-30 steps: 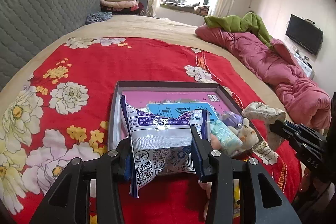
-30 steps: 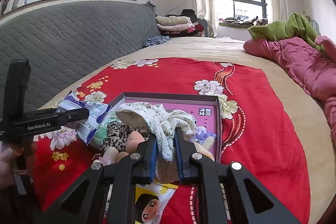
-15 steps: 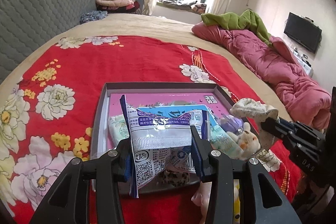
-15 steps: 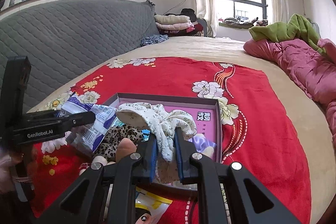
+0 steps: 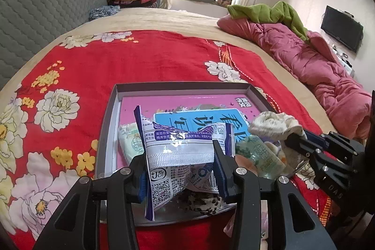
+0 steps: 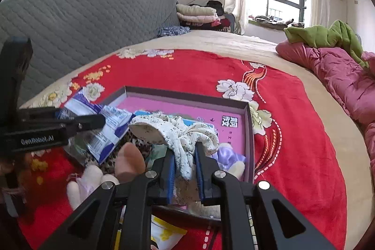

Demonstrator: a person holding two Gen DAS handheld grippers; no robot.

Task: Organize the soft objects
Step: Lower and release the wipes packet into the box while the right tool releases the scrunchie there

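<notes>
My left gripper (image 5: 181, 157) is shut on a white and purple wipes packet (image 5: 180, 151) and holds it above the near part of a grey box lid (image 5: 110, 109) with a pink lining. My right gripper (image 6: 185, 156) is shut on a cream floral cloth (image 6: 178, 132), held over the lid's right side (image 6: 249, 132). In the lid lie a blue packet (image 5: 201, 117), a green tissue pack (image 5: 130, 144), a leopard-print item (image 5: 199, 202) and a purple soft toy (image 6: 229, 157).
The lid rests on a red floral blanket (image 5: 140, 57) on a bed. A pink quilt (image 5: 304, 55) and green cloth (image 5: 269, 13) lie along the right. A grey headboard (image 6: 82, 22) stands at left. A yellow packet (image 6: 164, 233) lies near the lid.
Both grippers have moved forward over the lid with their loads still held. The wipes packet and the floral cloth now hang further over the tray's inside.
</notes>
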